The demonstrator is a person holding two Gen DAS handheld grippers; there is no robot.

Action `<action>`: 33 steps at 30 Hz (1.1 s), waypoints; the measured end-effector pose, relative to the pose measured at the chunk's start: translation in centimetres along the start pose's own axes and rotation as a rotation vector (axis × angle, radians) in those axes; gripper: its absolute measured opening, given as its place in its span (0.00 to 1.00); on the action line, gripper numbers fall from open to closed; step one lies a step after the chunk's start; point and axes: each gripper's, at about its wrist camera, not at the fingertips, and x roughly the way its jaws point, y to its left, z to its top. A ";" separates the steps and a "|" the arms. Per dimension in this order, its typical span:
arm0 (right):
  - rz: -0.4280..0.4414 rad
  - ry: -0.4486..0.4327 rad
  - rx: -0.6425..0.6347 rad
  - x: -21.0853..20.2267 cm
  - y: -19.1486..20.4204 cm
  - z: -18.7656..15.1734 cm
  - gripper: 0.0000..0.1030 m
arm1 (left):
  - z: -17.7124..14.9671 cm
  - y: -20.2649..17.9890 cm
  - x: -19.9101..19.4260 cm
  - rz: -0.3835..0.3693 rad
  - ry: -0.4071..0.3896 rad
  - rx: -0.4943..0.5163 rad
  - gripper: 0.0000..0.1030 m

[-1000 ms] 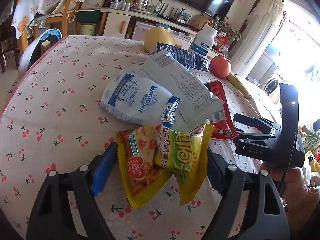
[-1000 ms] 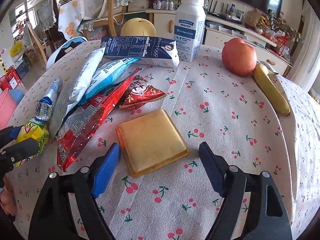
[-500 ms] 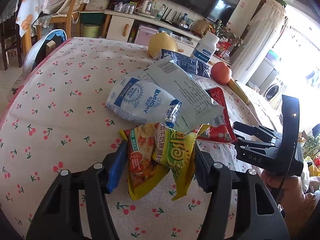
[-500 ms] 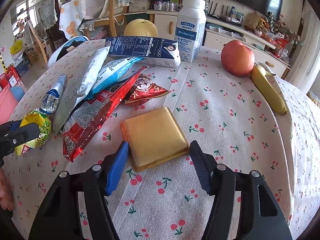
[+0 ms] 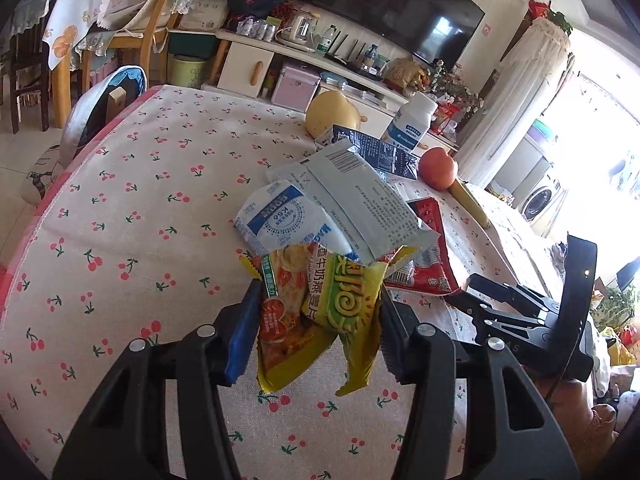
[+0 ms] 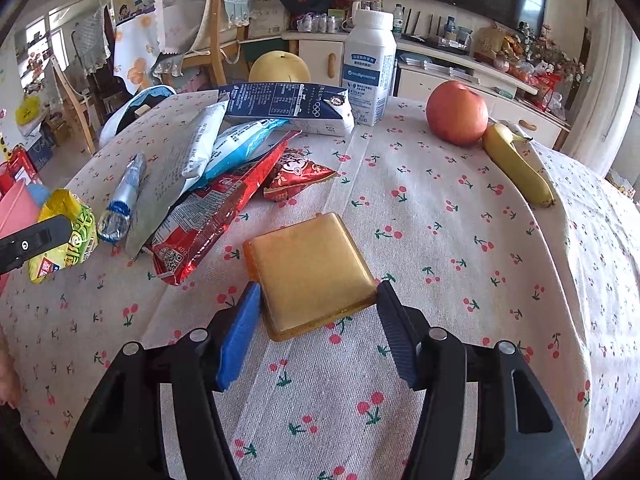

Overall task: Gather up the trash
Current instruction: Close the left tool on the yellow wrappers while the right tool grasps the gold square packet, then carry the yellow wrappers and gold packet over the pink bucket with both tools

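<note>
Covering the tabletop [image 6: 460,248], most wrappers still lie uncollected, so I judge the task barely begun. My left gripper [image 5: 316,320] has just been closing and now pinches the yellow snack packet [image 5: 320,312]; my right gripper [image 6: 316,312] has likewise narrowed around the gold square packet [image 6: 308,272], pads touching its edges.

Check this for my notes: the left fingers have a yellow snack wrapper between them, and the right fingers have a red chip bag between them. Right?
Not quite. The right gripper has a flat gold packet between its fingers, as the right wrist view shows; the red chip bag lies off to its left. The left gripper does have the yellow snack wrapper.
</note>
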 end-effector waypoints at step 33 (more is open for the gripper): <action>0.103 -0.180 0.140 -10.8 5.8 0.2 0.58 | 2.5 8.1 -8.8 0.171 -0.265 -0.174 0.52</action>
